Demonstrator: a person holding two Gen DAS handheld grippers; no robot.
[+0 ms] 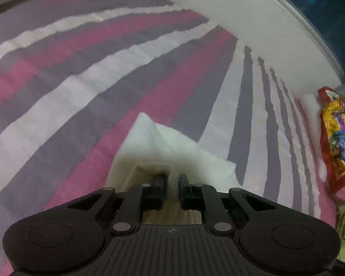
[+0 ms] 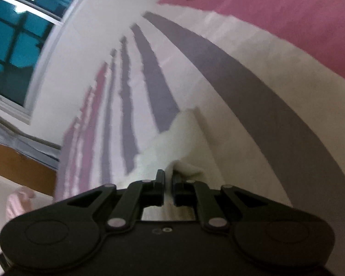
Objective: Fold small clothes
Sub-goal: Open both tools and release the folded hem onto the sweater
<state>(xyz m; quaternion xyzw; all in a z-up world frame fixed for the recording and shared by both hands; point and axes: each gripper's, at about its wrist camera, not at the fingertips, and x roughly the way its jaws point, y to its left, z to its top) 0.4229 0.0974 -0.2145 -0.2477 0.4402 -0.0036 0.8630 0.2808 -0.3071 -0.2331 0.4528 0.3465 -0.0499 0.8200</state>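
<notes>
While both views look down at a steep angle over a bed, each shows 1 gripper pinching the same small white garment (image 1: 172,151). Left gripper (image 1: 172,179): its jaws stand narrow, with a fold of the white cloth drawn up between the black fingers (image 1: 159,181) and draped over the left one. Right gripper (image 2: 168,179): its jaws are likewise nearly together, a bunched edge of the white garment (image 2: 172,142) caught between them and spilling ahead of the tips. The garment rises from the grip in soft peaks and lies over the striped bedsheet (image 1: 80,69), whose bands run pink, purple-grey and white. At the right edge of the left view, a red and yellow printed packet (image 1: 335,138) lies on the bed near the pale wall (image 1: 253,11), well apart from the garment. A window (image 2: 13,43) with dark teal panes occupies the upper left of the right view. Both views are softened by blur.
</notes>
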